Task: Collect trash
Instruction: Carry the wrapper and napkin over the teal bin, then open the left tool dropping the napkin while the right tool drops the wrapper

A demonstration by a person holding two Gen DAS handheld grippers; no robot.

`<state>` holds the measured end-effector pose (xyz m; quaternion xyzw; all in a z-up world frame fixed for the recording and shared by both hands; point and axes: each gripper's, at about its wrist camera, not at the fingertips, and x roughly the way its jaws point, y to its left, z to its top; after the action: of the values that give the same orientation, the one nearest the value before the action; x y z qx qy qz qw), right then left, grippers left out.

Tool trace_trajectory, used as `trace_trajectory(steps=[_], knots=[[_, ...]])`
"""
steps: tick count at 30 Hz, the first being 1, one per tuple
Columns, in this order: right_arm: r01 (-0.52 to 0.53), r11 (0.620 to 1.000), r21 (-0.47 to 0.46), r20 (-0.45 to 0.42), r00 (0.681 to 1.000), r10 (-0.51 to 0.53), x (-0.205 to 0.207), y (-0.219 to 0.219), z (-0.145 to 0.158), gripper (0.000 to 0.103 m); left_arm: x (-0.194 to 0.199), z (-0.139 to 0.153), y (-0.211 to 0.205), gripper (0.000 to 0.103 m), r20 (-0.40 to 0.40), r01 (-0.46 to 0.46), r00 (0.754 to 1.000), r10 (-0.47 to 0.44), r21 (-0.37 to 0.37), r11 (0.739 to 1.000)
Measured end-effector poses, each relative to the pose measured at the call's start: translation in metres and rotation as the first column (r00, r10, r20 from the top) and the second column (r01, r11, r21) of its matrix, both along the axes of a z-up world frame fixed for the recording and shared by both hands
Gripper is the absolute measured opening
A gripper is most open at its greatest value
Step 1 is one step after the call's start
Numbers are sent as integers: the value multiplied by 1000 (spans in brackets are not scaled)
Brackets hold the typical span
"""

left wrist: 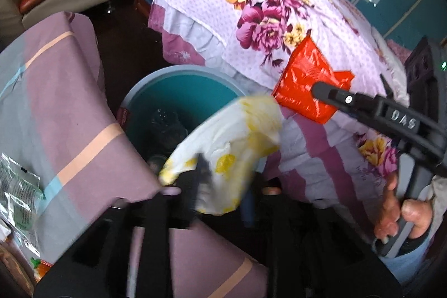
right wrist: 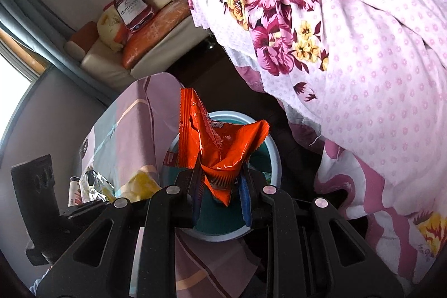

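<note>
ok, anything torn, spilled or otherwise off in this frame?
The orange wrapper in the right gripper is torn open and crumpled. More wrappers lie loose on the striped cloth, not in the teal bin. The left gripper's yellow-white wrapper is blurred. No spill visible.

Two tongs are counted: the left tongs (left wrist: 220, 186) and the right tongs (right wrist: 220, 180). One wrapper is held in each: one white-and-yellow wrapper (left wrist: 232, 150) and one orange wrapper (right wrist: 218, 141). One teal bin (left wrist: 181, 99) is seen between one table (left wrist: 69, 102) under a striped cloth and one bed (left wrist: 251, 4) under a floral cover. Two more wrappers are counted on the table: one silvery-green packet (left wrist: 16, 186) and one small orange packet (left wrist: 42, 268). One sofa (right wrist: 145, 46) is seen, with one boxed bottle (right wrist: 132, 7) on it.
</note>
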<state>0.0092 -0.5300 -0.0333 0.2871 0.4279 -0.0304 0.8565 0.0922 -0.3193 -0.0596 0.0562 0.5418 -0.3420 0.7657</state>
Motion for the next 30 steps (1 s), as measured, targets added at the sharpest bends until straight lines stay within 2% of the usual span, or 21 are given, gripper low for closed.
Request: trace_trajectory(steps=[1,2,3,11,22,30], knots=[[-1,1000,-1,0,1000,1,1,0,0,22,-1,1,0,69,15,-5,1000,5,5,1000],[-2,1000,-2,1,1000,2,1,0,0,22,-1,2,0,81,33,-13,999,13,6,1000],[-3,1000,-1,0,1000,3,1,0,1,22,-2,4,2,82,45,-17,999,17,6,1000],[-17,1000,1,-11,1000,17,7,7,-1,23,-2,3,14,94,64,-38,997,35,44,998],[-39,999,-7,-55,998,39,14,21,-10,26,-6,-5,44,95,32,-95,995,94,48,994],[-73,997,-21,-96,993,71,21,40,-18,34,-3,-8,61,95,3,-134,991,134,30,991]])
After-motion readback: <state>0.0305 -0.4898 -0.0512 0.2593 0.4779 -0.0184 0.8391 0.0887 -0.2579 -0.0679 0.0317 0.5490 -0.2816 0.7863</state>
